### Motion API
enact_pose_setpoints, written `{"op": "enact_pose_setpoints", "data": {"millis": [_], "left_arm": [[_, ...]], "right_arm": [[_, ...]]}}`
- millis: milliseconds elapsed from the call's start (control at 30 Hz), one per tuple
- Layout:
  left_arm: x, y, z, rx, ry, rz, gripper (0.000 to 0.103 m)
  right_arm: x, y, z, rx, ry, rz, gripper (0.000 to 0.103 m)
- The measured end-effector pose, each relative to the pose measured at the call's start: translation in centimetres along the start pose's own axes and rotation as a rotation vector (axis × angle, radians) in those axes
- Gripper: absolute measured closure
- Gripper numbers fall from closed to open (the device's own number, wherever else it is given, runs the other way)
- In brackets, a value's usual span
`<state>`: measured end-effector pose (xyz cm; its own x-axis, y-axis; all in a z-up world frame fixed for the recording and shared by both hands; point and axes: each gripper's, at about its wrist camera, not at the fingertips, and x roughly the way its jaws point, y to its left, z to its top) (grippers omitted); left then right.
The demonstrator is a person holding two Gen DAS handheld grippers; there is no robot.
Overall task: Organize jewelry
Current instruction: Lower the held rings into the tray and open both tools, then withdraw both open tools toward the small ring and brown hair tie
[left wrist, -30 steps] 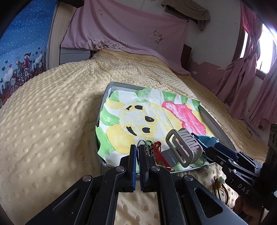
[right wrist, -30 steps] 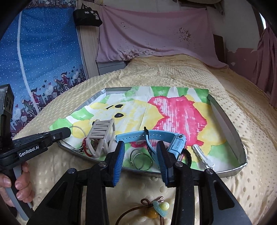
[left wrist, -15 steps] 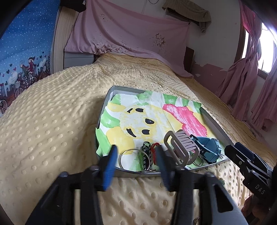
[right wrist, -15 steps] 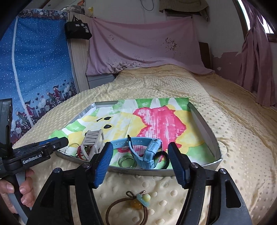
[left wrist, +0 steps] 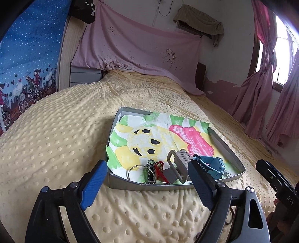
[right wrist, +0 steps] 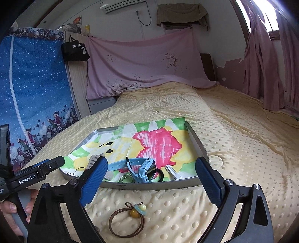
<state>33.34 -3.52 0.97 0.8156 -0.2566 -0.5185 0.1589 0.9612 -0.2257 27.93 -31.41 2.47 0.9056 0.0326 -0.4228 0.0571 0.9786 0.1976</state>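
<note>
Both claws, left claw (left wrist: 147,185) and right claw (right wrist: 151,183), gape wide and hold nothing, just short of the tray's (right wrist: 149,186) near rim. Inside that rim lie a blue watch (right wrist: 143,168), rings and a clip; a brown hair tie (right wrist: 127,218) lies on the bed outside it.

A home bedroom. A bed (right wrist: 233,134) with a yellow dotted blanket fills the floor; a pink sheet (right wrist: 142,65) drapes its headboard end, pink curtains (right wrist: 261,61) frame a window at right, and an air conditioner (right wrist: 119,5) hangs high on the wall.
</note>
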Motion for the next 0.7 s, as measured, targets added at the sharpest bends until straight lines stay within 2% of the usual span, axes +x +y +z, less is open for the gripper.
{"op": "enact_pose_setpoints", "data": {"millis": [100,233,433,700], "left_arm": [[-1.6,-0.2,-0.3,0.003,-0.034,-0.012,0.008],[-4.0,-0.9,-0.9,0.032,-0.091,-0.007,0.002],[-7.2,-2.1,-2.2,0.072,-0.144,0.009,0.0],[-9.9,-3.1,-4.2,0.108,-0.165,0.011,0.0]], "right_arm": [[-1.5,-0.3,-0.2,0.01,-0.02,0.029,0.001],[-3.5,-0.7,-0.7,0.028,-0.044,0.042,0.001],[-6.8,-1.1,-1.9,0.007,-0.055,0.033,0.001],[-10.3,-2.1,-3.4,-0.01,-0.039,0.035,0.001]]}}
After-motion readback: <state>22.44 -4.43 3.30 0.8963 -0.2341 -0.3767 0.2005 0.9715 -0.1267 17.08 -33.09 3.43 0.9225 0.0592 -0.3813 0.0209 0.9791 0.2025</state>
